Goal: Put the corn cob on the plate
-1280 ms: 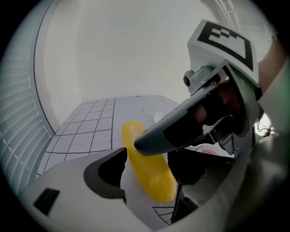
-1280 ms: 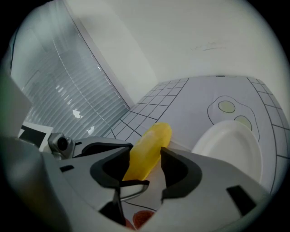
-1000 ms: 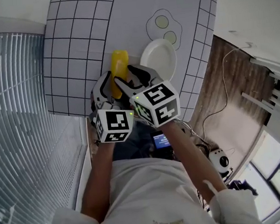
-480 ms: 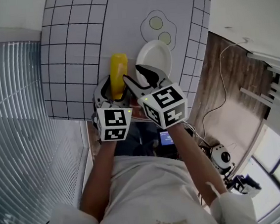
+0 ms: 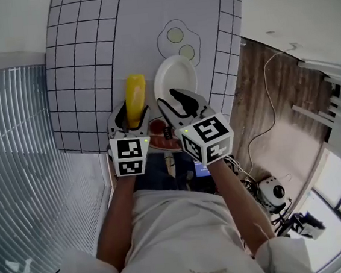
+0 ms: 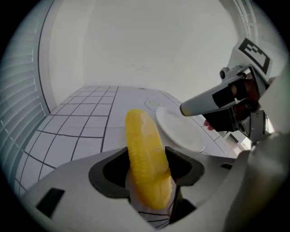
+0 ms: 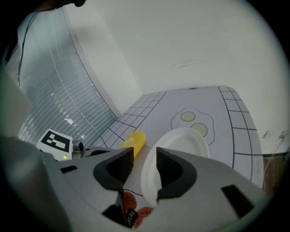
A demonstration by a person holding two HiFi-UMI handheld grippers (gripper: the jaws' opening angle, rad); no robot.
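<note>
The yellow corn cob [image 5: 134, 97] lies on the checked mat, just left of the white plate [image 5: 175, 75]. My left gripper [image 5: 128, 118] sits round the cob's near end. In the left gripper view the corn cob [image 6: 144, 149] fills the gap, and the jaws, which have just been closing, rest against both its sides. My right gripper [image 5: 180, 103] hovers at the plate's near rim; its jaws have also been closing, with nothing between them. In the right gripper view the plate [image 7: 183, 142] and the corn cob [image 7: 134, 139] lie beyond that right gripper [image 7: 144, 164].
A fried-egg drawing [image 5: 176, 37] is printed on the mat beyond the plate. Red printed pieces [image 5: 161, 132] lie at the mat's near edge between the grippers. Slatted blinds [image 5: 20, 148] stand to the left, and wooden floor with cables [image 5: 265, 111] to the right.
The right gripper has drawn away from the cob, rightwards to the plate's near rim. The left gripper stays at the cob's near end, with its jaws narrower round it.
</note>
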